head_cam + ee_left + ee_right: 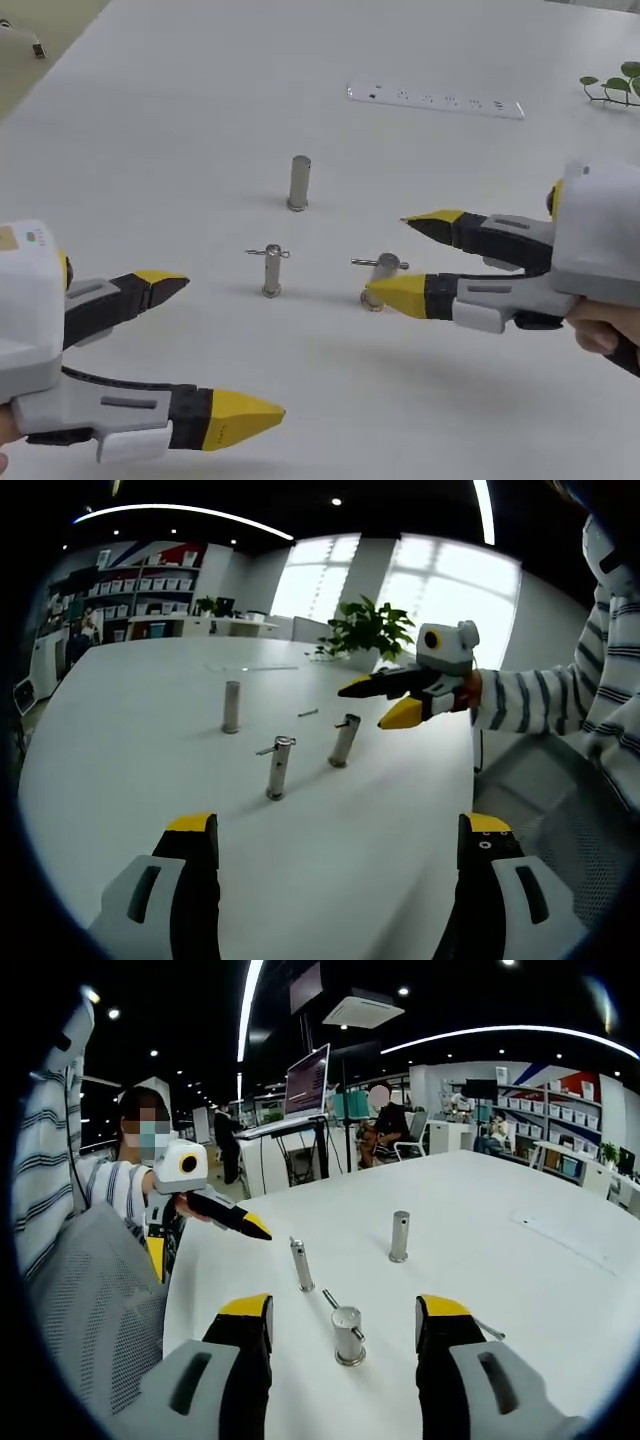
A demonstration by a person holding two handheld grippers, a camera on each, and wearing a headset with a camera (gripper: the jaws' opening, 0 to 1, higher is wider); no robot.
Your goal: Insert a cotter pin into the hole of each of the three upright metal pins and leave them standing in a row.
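A white worktop [180, 120] carries three small metal pins standing on end. The far pin [299, 183] stands alone toward the back, with nothing through its top. Nearer the person, the middle pin [272, 272] has a cotter pin [268, 252] lying crosswise through its head. To its right stands the right pin [376, 285], with a second cotter pin [366, 262] through its head in the same way. The three pins form a loose triangle, not a straight line.

The right gripper [392, 255] reaches in from the right with its jaws spread wide, holding nothing. In the right gripper view, the right pin stands between the two yellow jaw tips with a gap on each side. In the head view, the nearer jaw tip overlaps the foot of that pin, and that view does not show whether they touch.

The left gripper [215, 350] sits at the lower left. Its jaws are also wide open and empty, and it points toward the pins but is well apart from them.

A white power strip [435, 100] lies along the far side of the worktop. Green leaves [615, 85] show at the far right corner.
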